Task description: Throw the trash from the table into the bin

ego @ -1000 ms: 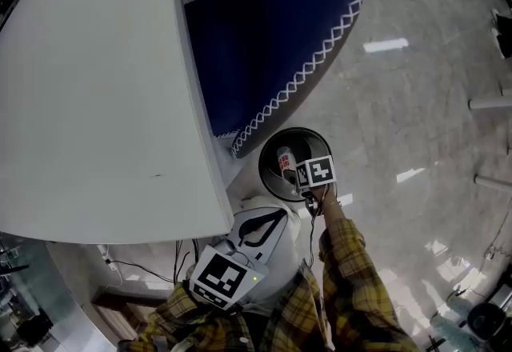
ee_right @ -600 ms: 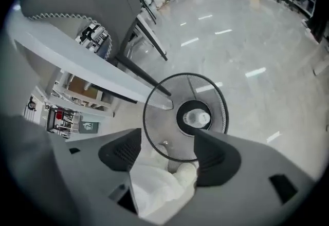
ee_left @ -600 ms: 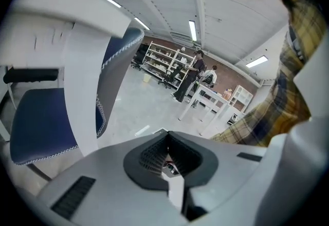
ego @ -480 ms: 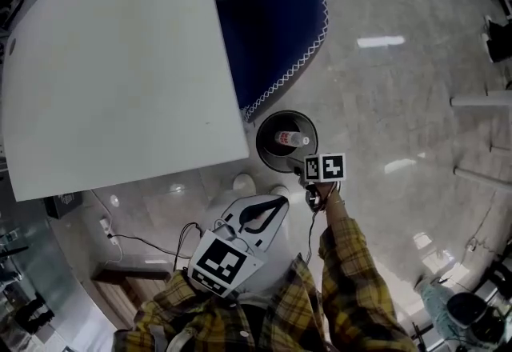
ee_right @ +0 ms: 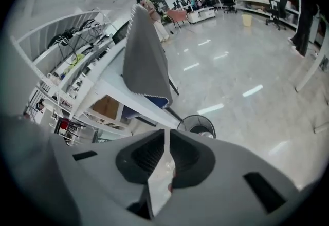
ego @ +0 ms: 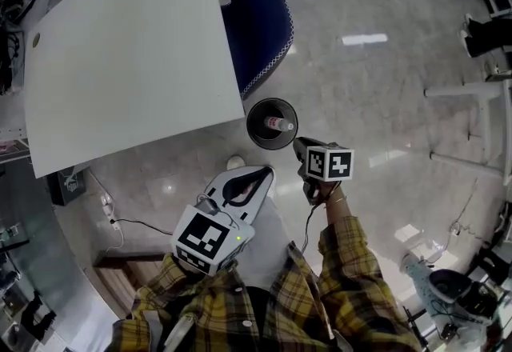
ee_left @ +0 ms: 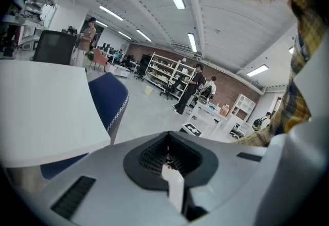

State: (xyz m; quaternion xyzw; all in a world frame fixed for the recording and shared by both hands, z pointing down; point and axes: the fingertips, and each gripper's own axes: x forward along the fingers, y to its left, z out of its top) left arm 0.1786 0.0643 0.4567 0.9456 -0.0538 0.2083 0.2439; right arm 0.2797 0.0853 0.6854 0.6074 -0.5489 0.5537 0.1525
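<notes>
A round black bin (ego: pixel 254 114) stands on the floor by the corner of the white table (ego: pixel 128 62). A clear bottle with a red label (ego: pixel 280 125) lies inside it. My right gripper (ego: pixel 298 146) hangs high above the bin's near right side. Its jaws have just been closing, and they now meet with nothing between them (ee_right: pixel 165 135). The same bin (ee_right: pixel 198 126) shows far below in the right gripper view. My left gripper (ego: pixel 260 176), nearer my body, is shut and holds nothing (ee_left: pixel 167 153). The tabletop looks bare.
A blue chair (ego: pixel 252 14) is pushed in at the table's right edge. Cables (ego: pixel 120 226) trail on the floor on the left. White frame legs (ego: pixel 464 90) stand far right, and a wheeled chair (ego: pixel 456 294) sits at lower right. People (ee_left: pixel 187 89) stand among distant shelves.
Both grippers have risen well above the bin, which looks smaller now. The bottle was beside the right gripper's tip in the bin mouth; it now lies on the bin's bottom.
</notes>
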